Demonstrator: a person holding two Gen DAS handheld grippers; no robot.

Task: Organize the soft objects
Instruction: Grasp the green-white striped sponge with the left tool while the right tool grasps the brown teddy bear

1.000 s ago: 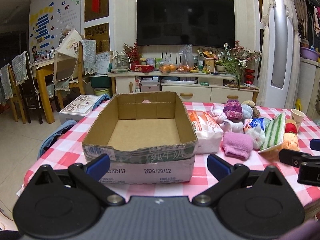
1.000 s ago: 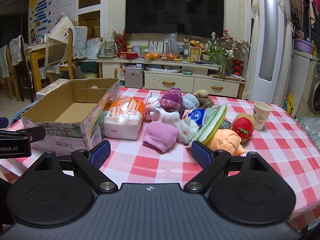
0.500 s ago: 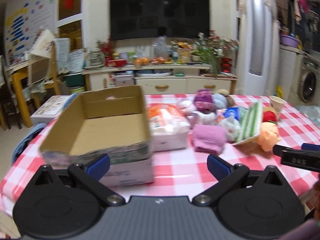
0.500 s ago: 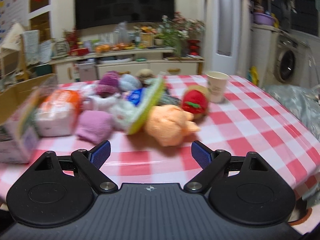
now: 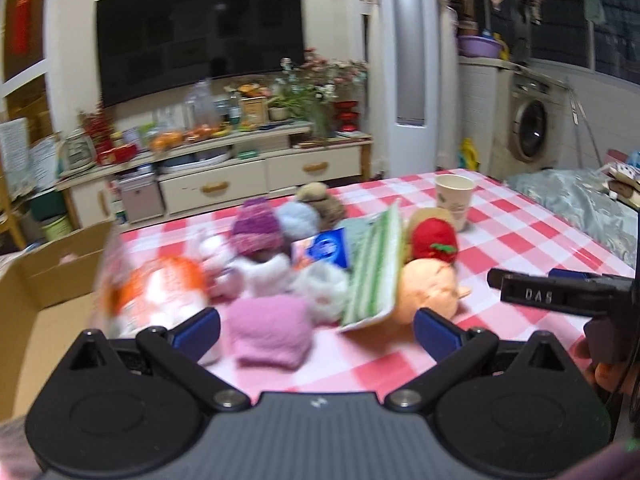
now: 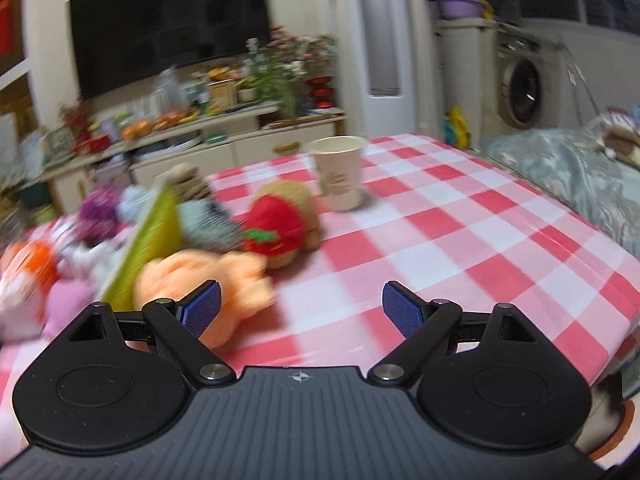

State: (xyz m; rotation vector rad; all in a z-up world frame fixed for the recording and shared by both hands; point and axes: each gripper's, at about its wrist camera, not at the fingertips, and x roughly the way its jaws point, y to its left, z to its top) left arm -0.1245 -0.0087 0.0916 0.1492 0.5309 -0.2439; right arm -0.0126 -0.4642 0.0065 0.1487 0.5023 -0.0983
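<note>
Two grippers, left gripper (image 5: pixel 316 330) and right gripper (image 6: pixel 301 307), both spread wide, empty. Folded pink fleece cloth (image 5: pixel 270 330) flat, long axis crosswise; orange plush toy (image 6: pixel 200 280) on side, blurred.

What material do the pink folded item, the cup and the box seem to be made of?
Pink item: probably fleece or knit fabric, matte and fuzzy, with soft rounded edges.
Cup: likely paper, matte cream wall with a thin rolled rim and small print.
Box: cardboard, plain brown and dull, with folded flaps.
</note>
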